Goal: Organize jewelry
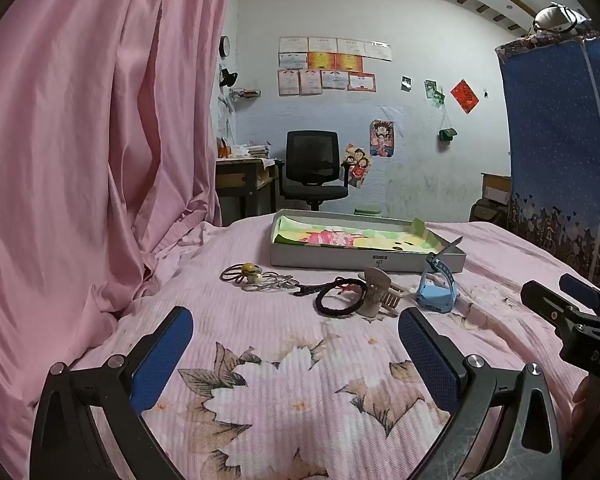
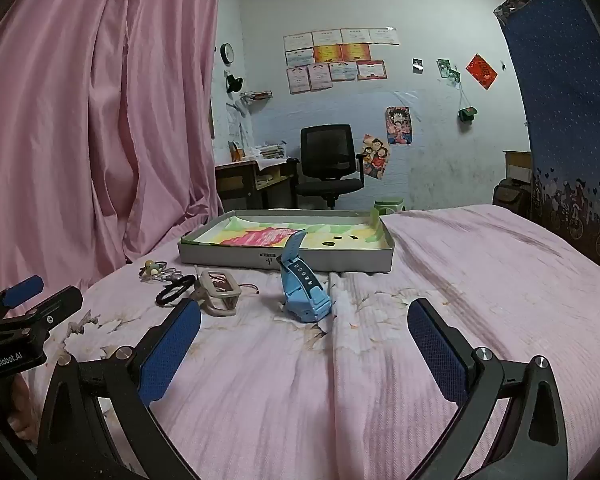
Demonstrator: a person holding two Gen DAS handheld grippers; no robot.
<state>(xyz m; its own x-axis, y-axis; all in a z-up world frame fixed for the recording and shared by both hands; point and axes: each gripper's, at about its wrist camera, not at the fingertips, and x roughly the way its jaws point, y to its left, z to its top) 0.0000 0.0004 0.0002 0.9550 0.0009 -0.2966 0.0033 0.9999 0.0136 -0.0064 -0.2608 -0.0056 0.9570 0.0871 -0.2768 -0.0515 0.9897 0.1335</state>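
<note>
Watch (image 2: 306, 284) strap hiding tray (image 2: 228, 258) front.

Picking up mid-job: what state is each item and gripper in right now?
Left gripper: open, empty.
Right gripper: open, empty.
Tray: open-topped, no jewelry inside.
Blue watch: on bed, strap sticking up.
Black hair tie: lying flat.
Beige hair claw: on bed.
</note>
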